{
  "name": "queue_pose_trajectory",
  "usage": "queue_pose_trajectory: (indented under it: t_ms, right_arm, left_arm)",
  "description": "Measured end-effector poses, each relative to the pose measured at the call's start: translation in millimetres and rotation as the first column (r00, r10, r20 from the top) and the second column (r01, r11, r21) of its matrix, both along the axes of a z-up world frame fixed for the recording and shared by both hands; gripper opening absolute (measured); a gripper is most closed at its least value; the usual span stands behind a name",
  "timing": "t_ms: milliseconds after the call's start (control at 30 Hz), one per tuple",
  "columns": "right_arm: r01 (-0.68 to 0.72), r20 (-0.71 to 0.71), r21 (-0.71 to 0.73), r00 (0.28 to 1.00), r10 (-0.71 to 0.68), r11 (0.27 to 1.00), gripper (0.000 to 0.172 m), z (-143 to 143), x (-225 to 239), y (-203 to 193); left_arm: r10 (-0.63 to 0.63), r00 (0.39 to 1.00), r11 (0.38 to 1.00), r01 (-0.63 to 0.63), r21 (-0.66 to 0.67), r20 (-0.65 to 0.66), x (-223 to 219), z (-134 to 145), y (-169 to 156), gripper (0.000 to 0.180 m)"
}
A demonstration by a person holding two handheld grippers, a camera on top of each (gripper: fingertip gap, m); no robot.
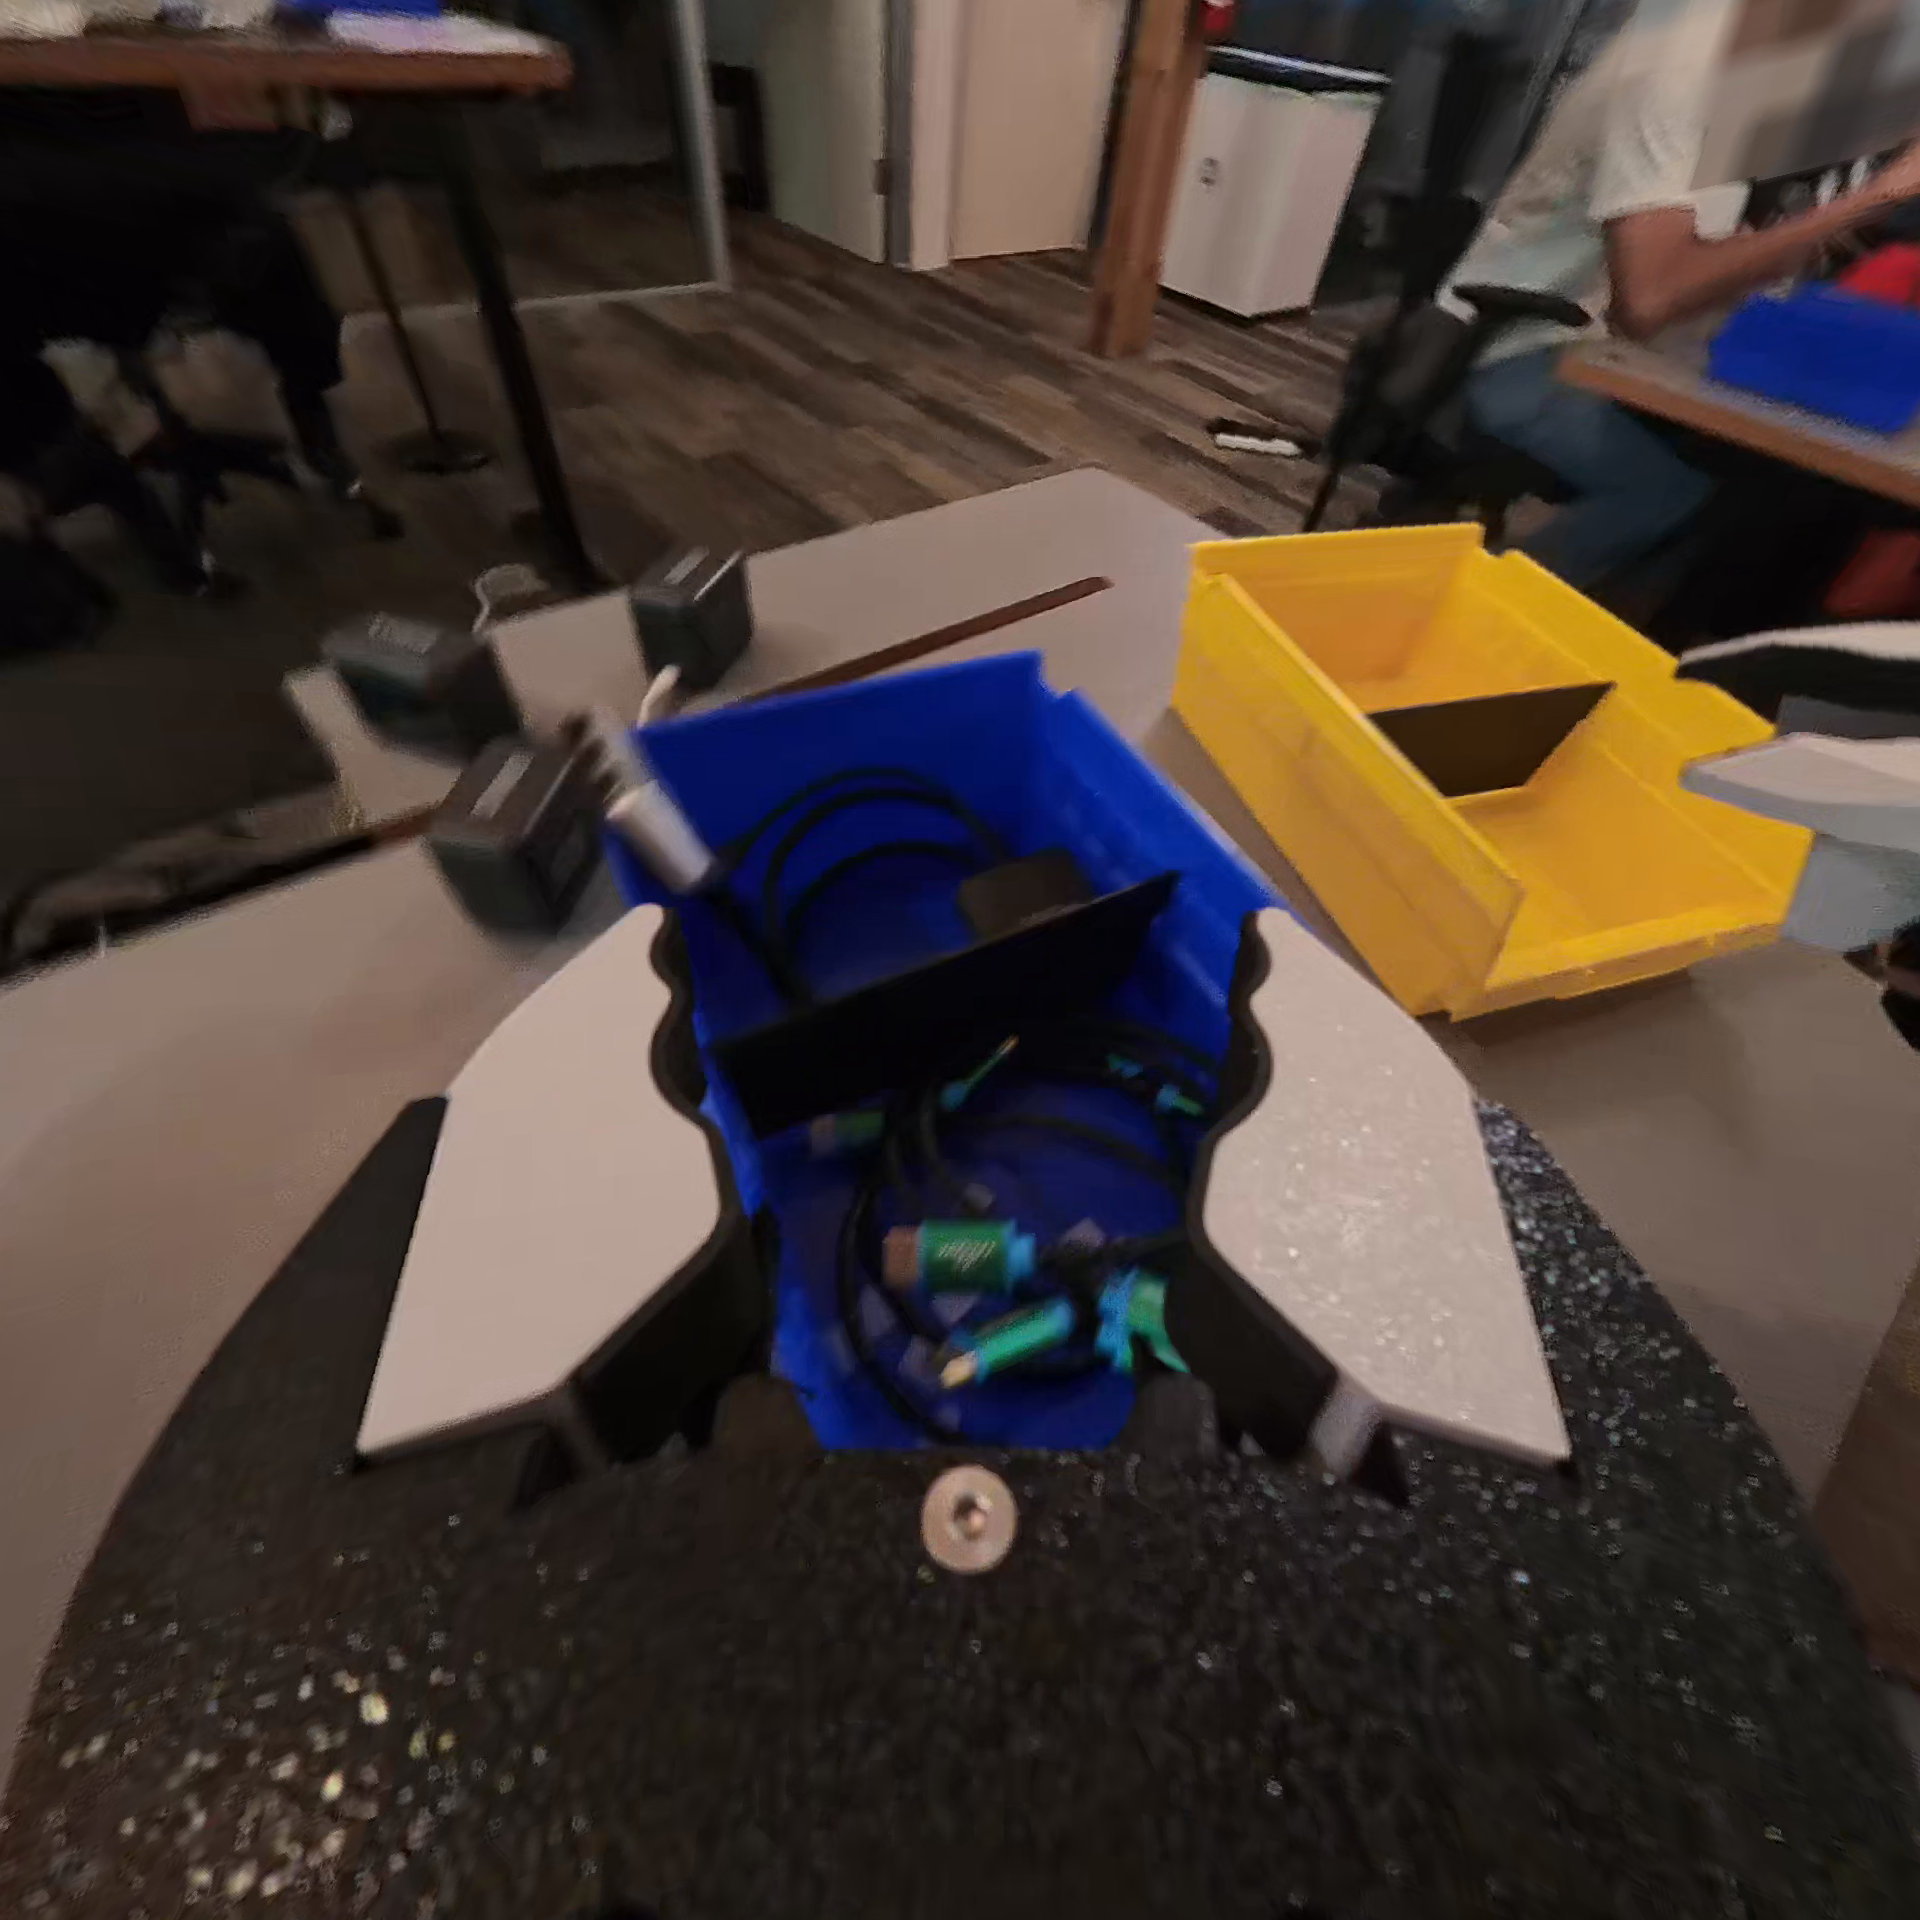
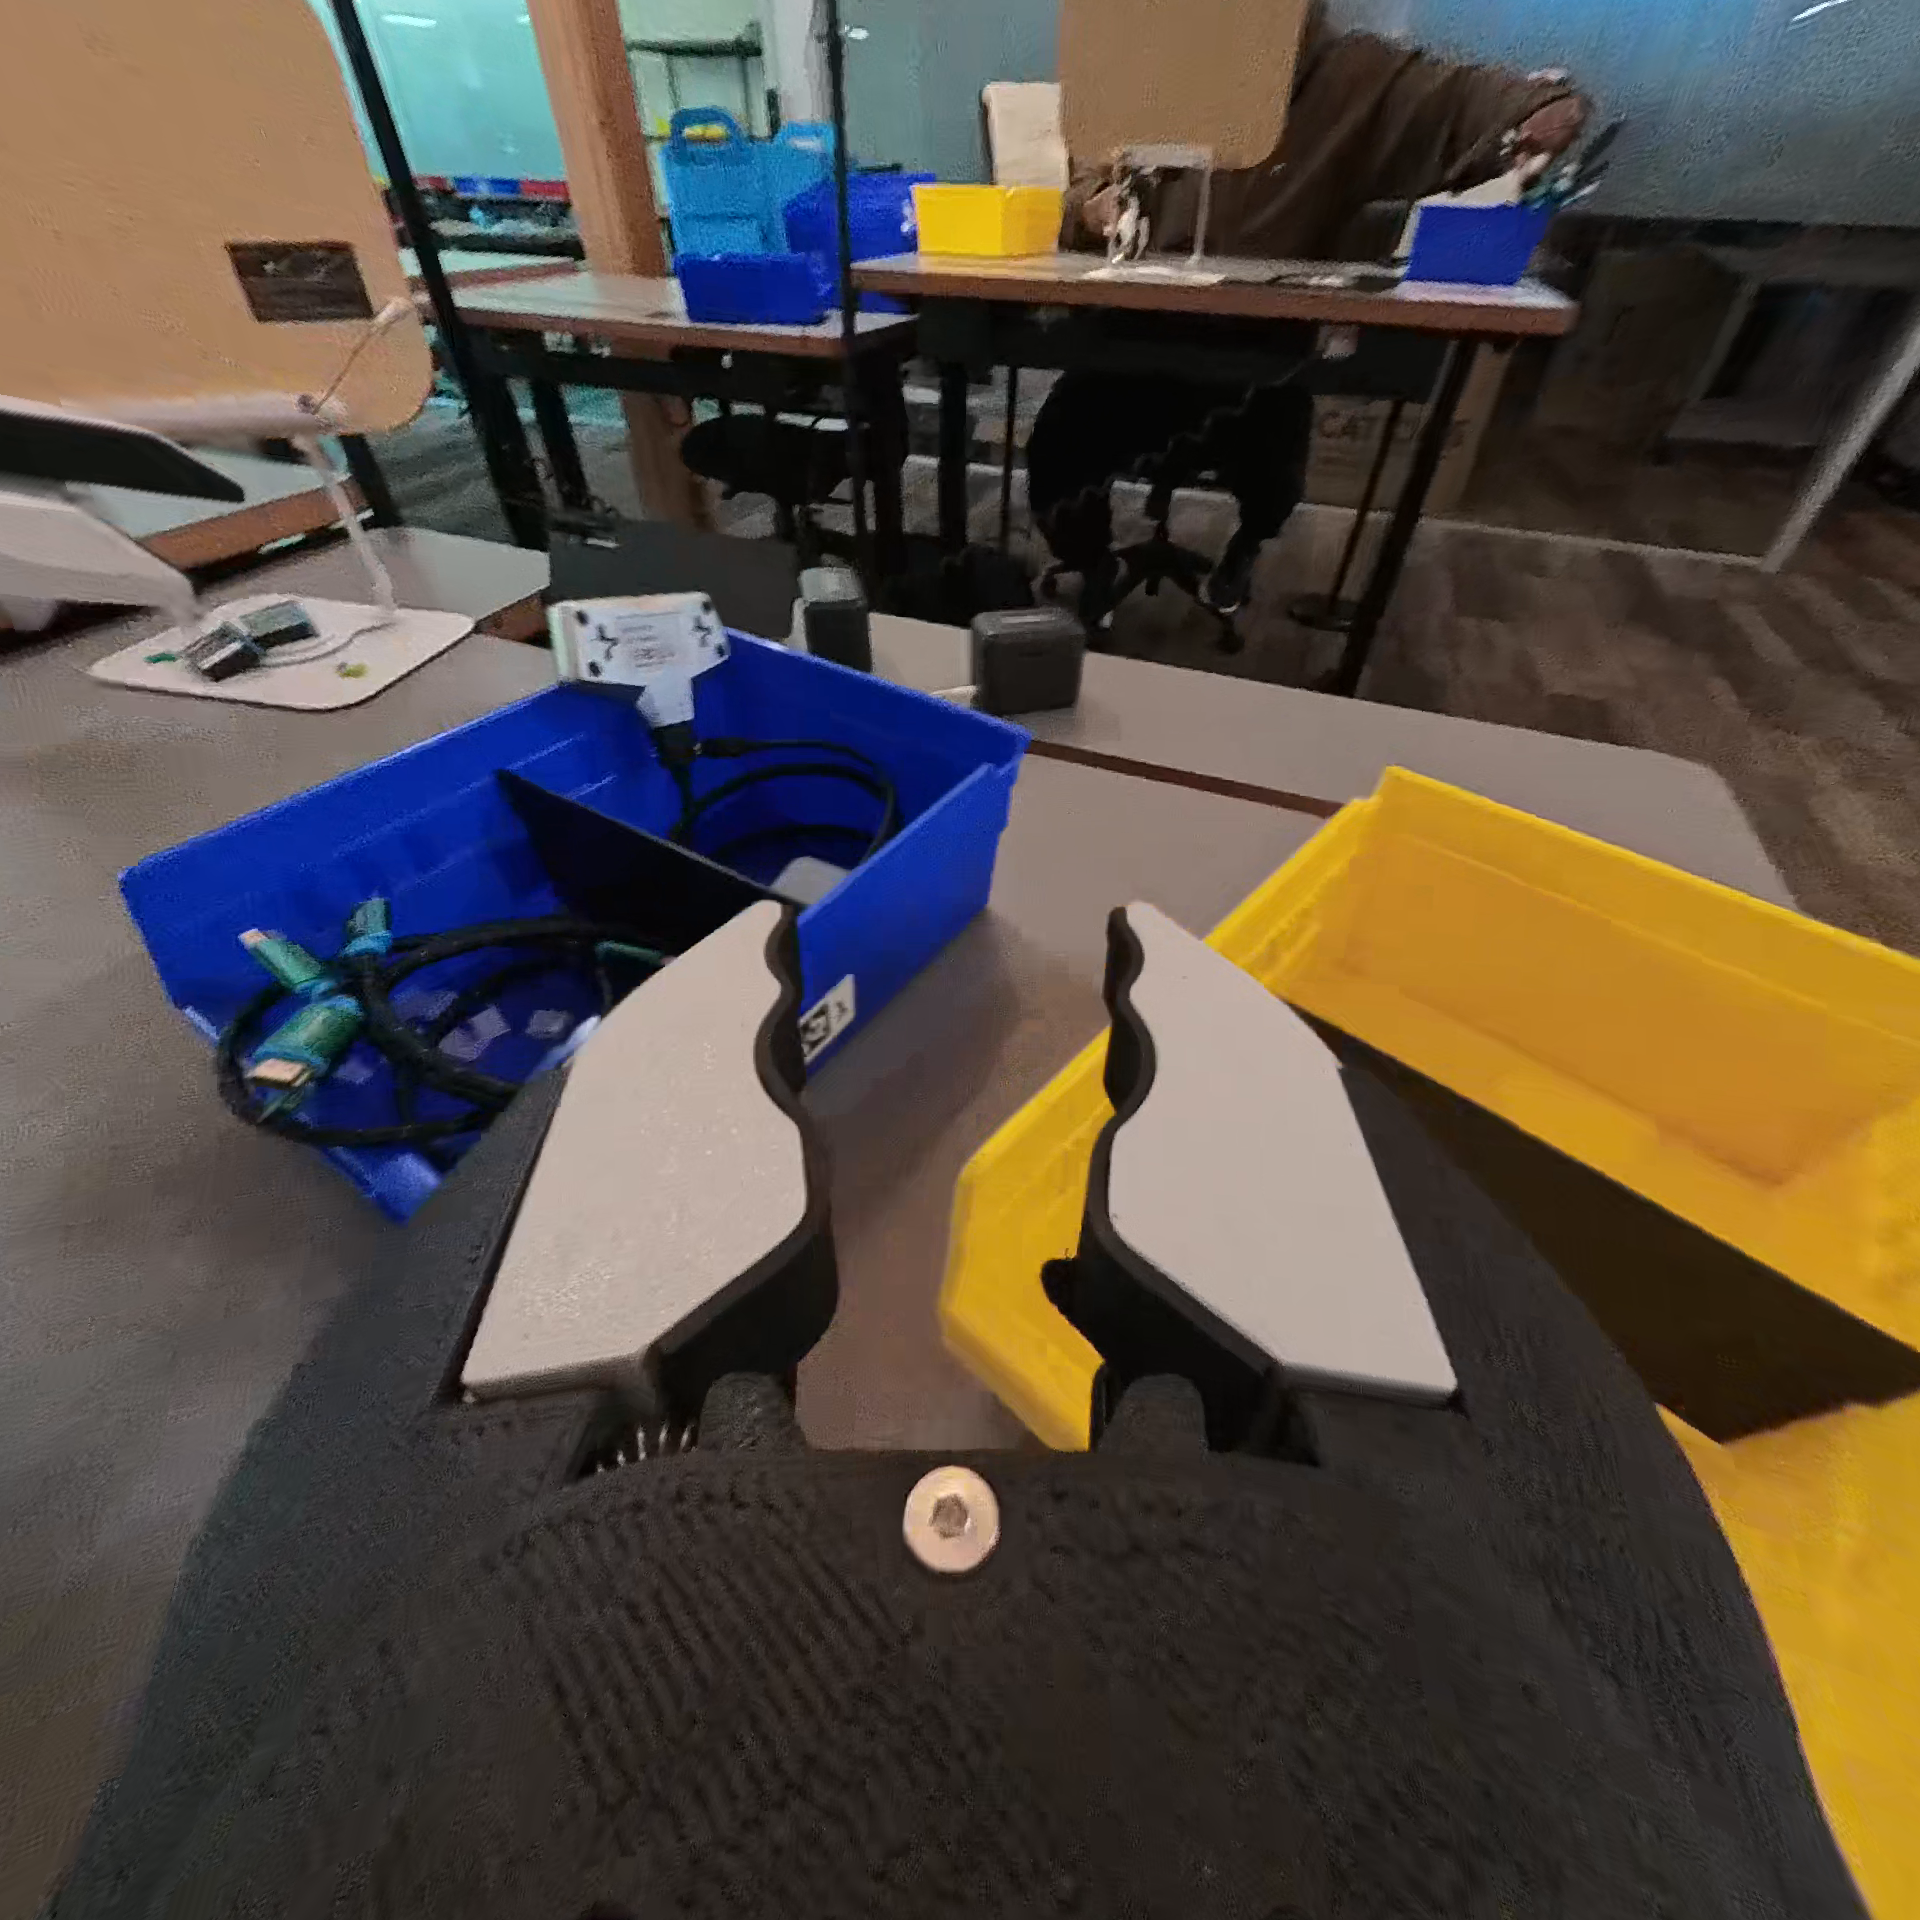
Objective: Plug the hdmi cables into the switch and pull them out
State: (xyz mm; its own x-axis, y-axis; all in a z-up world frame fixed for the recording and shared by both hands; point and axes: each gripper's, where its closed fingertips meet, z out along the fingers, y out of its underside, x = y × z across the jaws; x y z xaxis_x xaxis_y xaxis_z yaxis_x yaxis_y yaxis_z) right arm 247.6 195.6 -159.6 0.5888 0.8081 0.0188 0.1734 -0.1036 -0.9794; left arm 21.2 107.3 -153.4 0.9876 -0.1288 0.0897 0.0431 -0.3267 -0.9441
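A: Where is the left gripper (image 1: 956, 935)?

B: Over the blue bin (image 1: 883, 727) at frame centre, fingers spread wide, gripping nothing. The green-tipped cables (image 1: 966, 1257) lie low between its fingers, in the compartment on the near side of the black divider (image 1: 935, 997); the black cable (image 1: 862, 831) coils beyond it.

A: And the right gripper (image 2: 951, 966)?

B: Fingers parted, empty, above bare grey table (image 2: 914, 1091) between the 2 bins; the yellow bin (image 2: 1558, 987) is at the right.

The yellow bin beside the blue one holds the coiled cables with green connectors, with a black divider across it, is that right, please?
Not quite: the cables with green connectors lie in the blue bin, as the right wrist view shows. The yellow bin holds only its black divider.
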Motion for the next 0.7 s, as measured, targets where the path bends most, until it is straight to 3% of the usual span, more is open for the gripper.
queue_pose_trajectory:
  t_ms: [100,167,267,400,500,700]
  right_arm:
    - [-0.191,0.010,-0.094,0.981,0.193,0.977,0.056,-15,-48,-32]
    - [-0.225,0.044,-0.183,0.970,0.237,0.957,0.056,-33,-71,-44]
    - [-0.134,0.177,-0.287,0.966,0.190,0.948,0.057,-65,-87,-45]
    - [-0.049,0.238,-0.349,0.961,0.139,0.936,0.056,-85,-95,-47]
    - [-0.044,0.299,-0.401,0.938,0.176,0.915,0.050,-103,-101,-55]
    - [0.013,0.398,-0.320,0.909,0.122,0.947,0.044,-107,-112,-39]
  left_arm:
    - [-0.024,0.975,0.993,0.049,-0.108,0.222,-27,-44,-24,0.111]
    - [-0.055,0.934,0.983,0.112,-0.143,0.353,-30,-67,-33,0.115]
    - [-0.086,0.915,0.969,0.168,-0.179,0.395,-30,-92,-37,0.113]
    - [-0.149,0.906,0.945,0.249,-0.214,0.397,-18,-110,-39,0.105]
    - [-0.182,0.902,0.928,0.289,-0.234,0.393,-12,-121,-41,0.099]
    - [-0.269,0.841,0.895,0.398,-0.201,0.469,2,-125,-54,0.093]
